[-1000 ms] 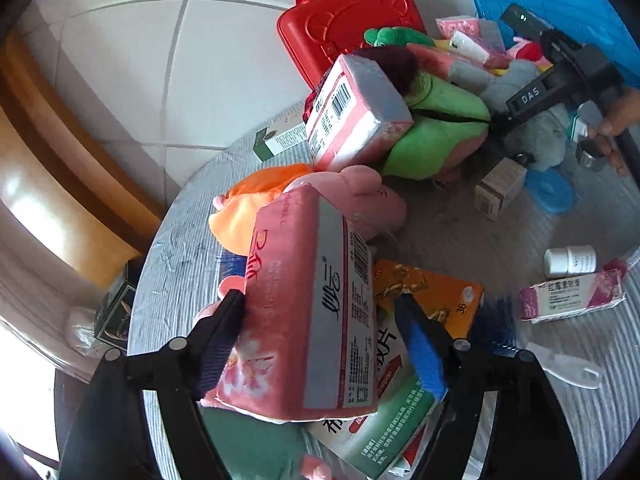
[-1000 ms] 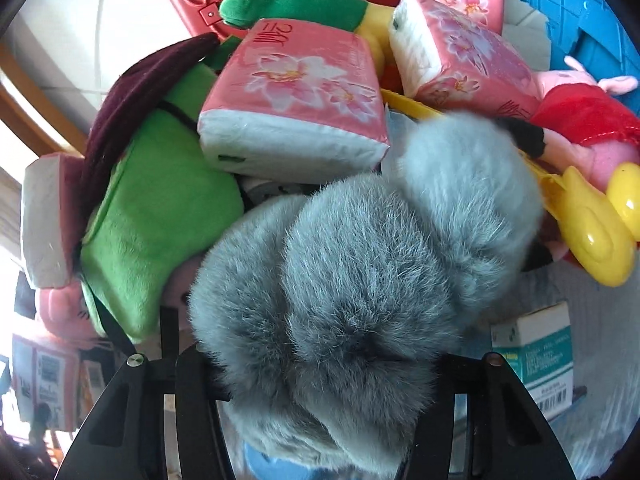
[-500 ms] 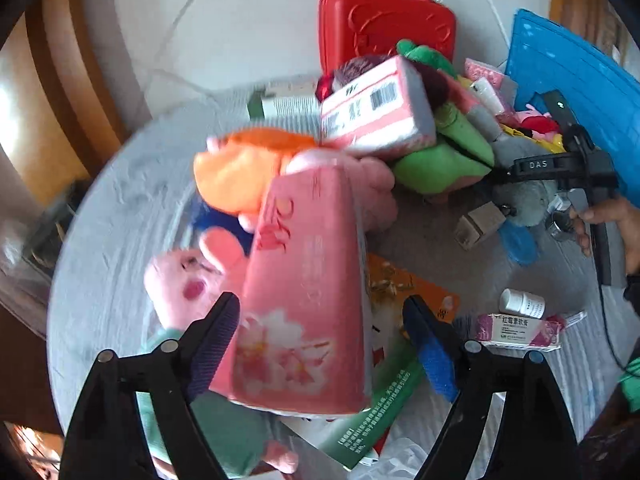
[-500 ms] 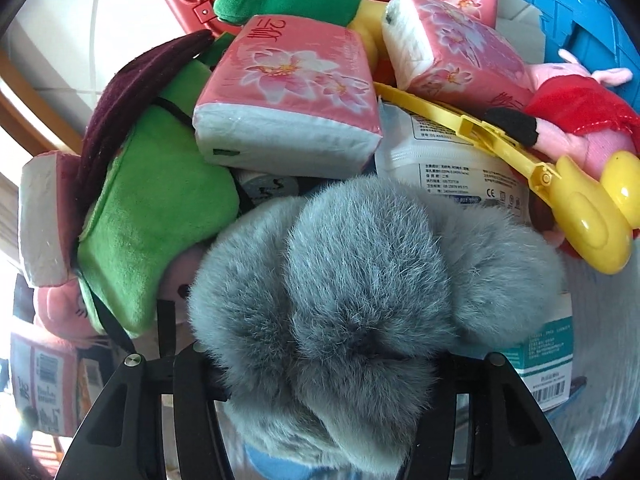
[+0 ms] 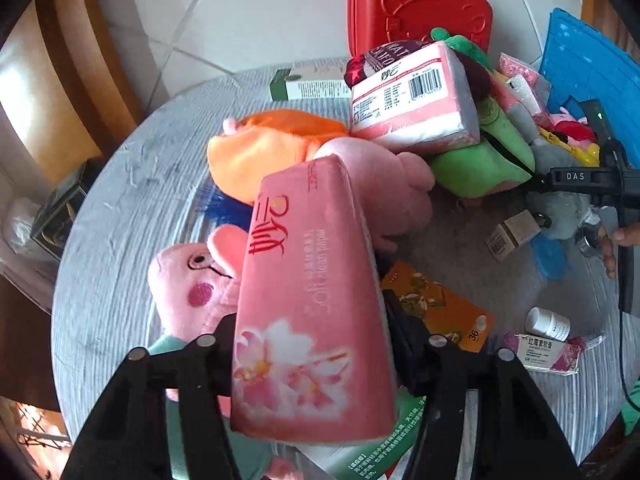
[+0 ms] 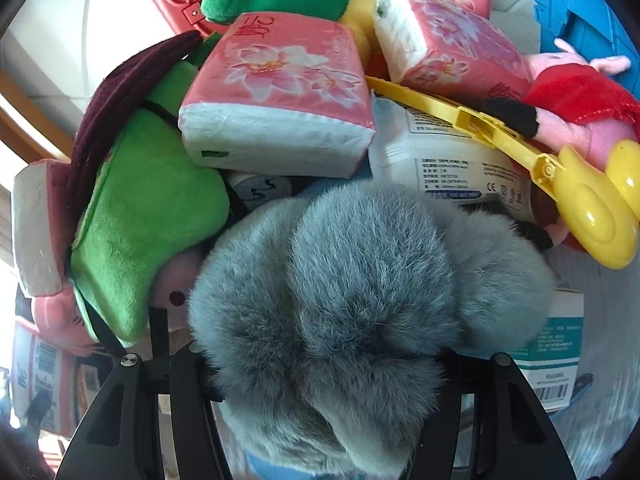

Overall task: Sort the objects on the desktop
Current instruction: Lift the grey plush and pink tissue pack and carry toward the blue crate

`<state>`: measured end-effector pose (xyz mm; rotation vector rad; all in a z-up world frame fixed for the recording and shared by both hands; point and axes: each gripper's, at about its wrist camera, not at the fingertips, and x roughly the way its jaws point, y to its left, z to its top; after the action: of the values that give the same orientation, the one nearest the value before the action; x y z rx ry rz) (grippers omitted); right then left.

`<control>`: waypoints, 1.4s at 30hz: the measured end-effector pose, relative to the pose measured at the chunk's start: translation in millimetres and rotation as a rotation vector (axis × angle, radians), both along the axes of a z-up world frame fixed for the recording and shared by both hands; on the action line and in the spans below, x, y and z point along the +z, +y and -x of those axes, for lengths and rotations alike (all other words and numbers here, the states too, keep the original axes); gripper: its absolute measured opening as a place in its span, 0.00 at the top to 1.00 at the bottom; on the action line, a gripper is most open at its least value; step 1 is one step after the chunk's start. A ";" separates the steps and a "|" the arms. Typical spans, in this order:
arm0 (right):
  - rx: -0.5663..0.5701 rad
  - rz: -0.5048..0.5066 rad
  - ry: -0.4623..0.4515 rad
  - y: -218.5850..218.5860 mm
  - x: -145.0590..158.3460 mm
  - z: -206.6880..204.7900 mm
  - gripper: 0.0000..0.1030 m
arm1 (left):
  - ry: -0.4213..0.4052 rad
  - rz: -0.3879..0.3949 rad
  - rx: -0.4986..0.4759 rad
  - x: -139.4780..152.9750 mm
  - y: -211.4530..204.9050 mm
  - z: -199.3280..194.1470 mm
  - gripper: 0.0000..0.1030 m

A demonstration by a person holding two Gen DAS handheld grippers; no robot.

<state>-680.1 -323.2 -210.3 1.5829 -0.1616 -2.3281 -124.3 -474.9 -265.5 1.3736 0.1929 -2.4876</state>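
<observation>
- Now, in the left wrist view, the left tongs (image 5: 312,344) grasp a pink tissue pack (image 5: 308,316) between both fingers; the jaws have just been closing and now press on its two sides.
- That pack stands tilted above the round grey worktop (image 5: 116,216), in front of a pink pig plush (image 5: 192,280) and an orange plush (image 5: 264,144).
- Behind it a second tissue pack (image 5: 416,96), barcode side up, lies on a green plush (image 5: 480,164); a red toy case (image 5: 416,8) stands on the floor beyond the worktop's edge.
- An orange flat box (image 5: 436,300) lies just right of the held pack; a white bottle (image 5: 548,322) and a pink medicine box (image 5: 548,354) lie near the right rim, and a small brown carton (image 5: 512,234) sits farther back.
- At the right edge a hand (image 5: 618,240) holds the other black gripper, beside a blue mat (image 5: 592,64).
- Next, in the right wrist view, the right tongs (image 6: 320,364) have a grey furry plush (image 6: 340,292) between their fingers; the jaws have just been opening, and the fur hides the pads, so I cannot tell whether they press on it.
- Beyond the grey plush lie two flowered tissue packs (image 6: 280,96), a white wipes packet (image 6: 448,160), a yellow plastic clip tool (image 6: 560,184) laid over it, and a red-dressed pig plush (image 6: 580,108).
- A teal and white box (image 6: 556,356) stands at the right, touching the fur.
</observation>
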 end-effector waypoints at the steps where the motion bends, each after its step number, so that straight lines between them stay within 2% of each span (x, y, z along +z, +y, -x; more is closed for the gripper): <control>1: 0.013 -0.010 0.002 -2.6 -1.5 0.3 0.46 | 0.012 -0.011 0.010 -1.2 0.9 -1.1 0.49; 7: 0.052 0.023 0.063 0.2 5.6 -10.9 0.54 | 0.026 0.119 -0.011 7.3 31.5 -9.6 0.51; 19: 0.124 0.031 0.226 -6.0 68.0 -56.9 0.56 | 0.147 0.192 -0.022 62.2 55.5 -29.0 0.51; 20: 0.127 0.039 0.240 7.6 74.4 -50.3 0.56 | 0.162 0.197 -0.024 68.3 57.7 -30.1 0.51; 22: 0.128 0.051 0.269 13.5 99.2 -44.0 0.56 | 0.186 0.206 -0.027 79.4 62.4 -31.2 0.51; 25: 0.125 0.075 0.319 39.7 136.8 -60.6 0.56 | 0.225 0.233 -0.042 98.9 72.5 -30.7 0.51; 28: 0.110 0.100 0.377 32.0 165.2 -49.8 0.56 | 0.285 0.254 -0.064 122.1 84.5 -30.5 0.51; 35: 0.082 0.132 0.552 53.9 239.5 -102.7 0.56 | 0.404 0.279 -0.121 172.6 120.3 -20.7 0.51; 42: 0.016 0.127 0.714 92.9 305.2 -155.1 0.56 | 0.540 0.304 -0.247 223.1 182.9 -4.0 0.51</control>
<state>-525.0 -230.3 94.9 0.6221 -0.1200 -2.6426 -120.3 -292.0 -42.3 0.6201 -0.2525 -2.8912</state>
